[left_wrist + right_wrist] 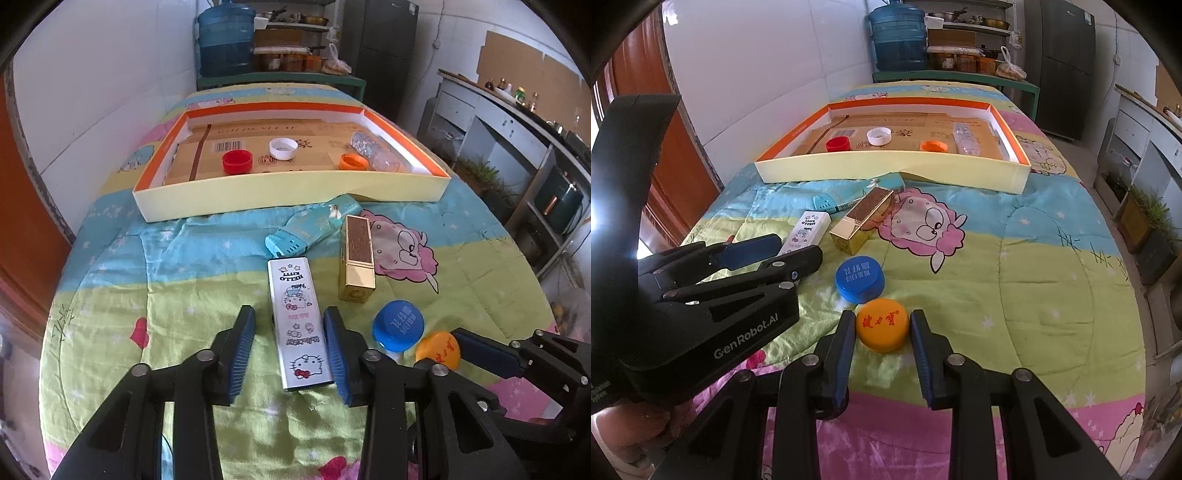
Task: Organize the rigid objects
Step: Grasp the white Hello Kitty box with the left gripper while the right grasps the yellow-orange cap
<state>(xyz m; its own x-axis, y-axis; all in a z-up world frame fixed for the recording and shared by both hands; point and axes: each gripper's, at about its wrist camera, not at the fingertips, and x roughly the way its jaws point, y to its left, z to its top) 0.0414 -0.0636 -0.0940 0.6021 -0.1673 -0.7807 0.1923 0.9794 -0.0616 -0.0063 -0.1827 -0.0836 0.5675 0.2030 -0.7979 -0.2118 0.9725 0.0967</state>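
Note:
My left gripper [290,343] is open, its jaws either side of a white Hello Kitty box [299,325] lying on the quilt; the right pad [338,363] is next to the box, a gap on the left. My right gripper [882,341] is open around a yellow cap [882,325], with small gaps both sides. A blue cap [860,278] lies just beyond it. A gold box [356,258] and a teal box [314,229] lie further on. The shallow cardboard tray [288,192] holds a red cap [237,162], a white cap [283,148], an orange cap [353,161] and a clear bottle [375,151].
The quilt-covered table [1015,258] has open space on its right half. A white wall runs along the left. A blue water jug [897,35] and shelves stand behind the table; a counter [517,122] is at the right.

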